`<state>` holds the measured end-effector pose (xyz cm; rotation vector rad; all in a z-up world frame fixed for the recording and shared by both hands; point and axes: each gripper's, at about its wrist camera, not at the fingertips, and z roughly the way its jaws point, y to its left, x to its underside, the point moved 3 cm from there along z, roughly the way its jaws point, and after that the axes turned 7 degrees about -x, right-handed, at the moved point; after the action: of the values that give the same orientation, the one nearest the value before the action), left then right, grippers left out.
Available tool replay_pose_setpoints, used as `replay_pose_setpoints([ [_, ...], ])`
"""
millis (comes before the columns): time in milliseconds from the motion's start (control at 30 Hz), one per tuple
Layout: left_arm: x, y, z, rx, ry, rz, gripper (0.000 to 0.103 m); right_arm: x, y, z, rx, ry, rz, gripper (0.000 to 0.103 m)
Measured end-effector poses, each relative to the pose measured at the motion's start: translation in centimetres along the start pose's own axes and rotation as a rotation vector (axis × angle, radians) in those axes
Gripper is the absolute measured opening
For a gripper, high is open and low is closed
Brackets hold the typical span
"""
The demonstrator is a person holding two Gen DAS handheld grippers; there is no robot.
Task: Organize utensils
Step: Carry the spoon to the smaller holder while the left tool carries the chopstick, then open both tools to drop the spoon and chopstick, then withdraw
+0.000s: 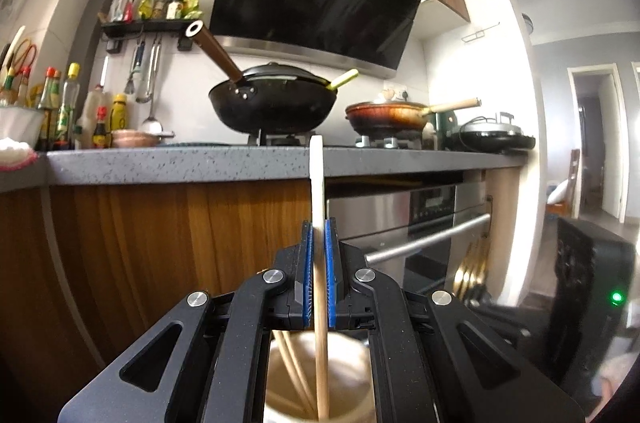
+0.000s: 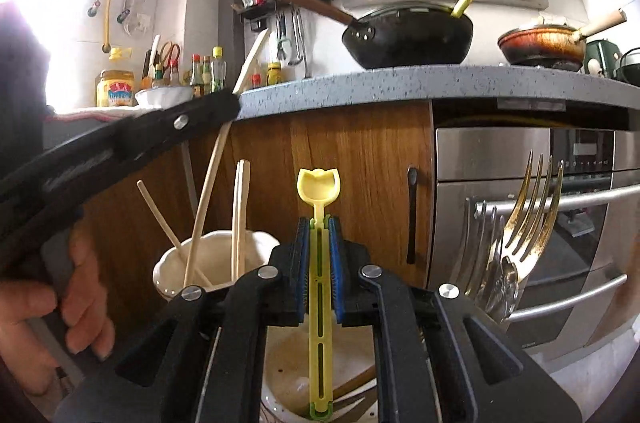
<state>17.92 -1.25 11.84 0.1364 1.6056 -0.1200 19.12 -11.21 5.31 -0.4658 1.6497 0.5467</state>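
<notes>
Kitchen counter edge (image 1: pixel 240 163) ahead, open floor right. Left gripper (image 1: pixel 319 235) clamped on chopstick (image 1: pixel 318 207) above cream cup (image 2: pixel 216 255). Right gripper (image 2: pixel 319 235) pinching yellow spoon (image 2: pixel 318 183), forks (image 2: pixel 528 223) just beside.

Both cameras sit low below the tabletop (image 1: pixel 240 161) edge, facing level toward the stove. Each looks closely over its own gripper. Both views share the black wok (image 1: pixel 272 107) and the oven (image 2: pixel 540 223).

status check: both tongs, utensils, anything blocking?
Left tongs shut on wooden chopstick, over cream holder. Right tongs shut on yellow utensil. Forks stand right; nothing blocking.
</notes>
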Motion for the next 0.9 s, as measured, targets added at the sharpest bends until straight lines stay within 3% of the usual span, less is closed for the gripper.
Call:
replay_pose_setpoints([
  [267,2.2,1.1,-1.5,-0.007,0.085,-0.05,0.007,0.8,0.2,-0.9,0.034,0.036,-0.028,0.009],
  [667,4.3,1.3,-4.0,0.018,0.152,-0.063,0.018,1.9,-0.3,-4.1,0.064,0.093,0.034,0.01],
  [767,5.0,1.5,-4.6,0.016,0.173,-0.064,0.025,2.2,-0.2,-4.3,0.069,0.112,0.037,0.01],
  [800,5.2,1.5,-4.7,0.017,0.179,-0.065,0.026,2.3,-0.2,-4.4,0.07,0.12,0.035,0.011],
  [900,6.1,1.5,-5.2,0.014,0.2,-0.064,0.033,2.1,0.0,-5.4,0.077,0.102,0.03,0.039],
])
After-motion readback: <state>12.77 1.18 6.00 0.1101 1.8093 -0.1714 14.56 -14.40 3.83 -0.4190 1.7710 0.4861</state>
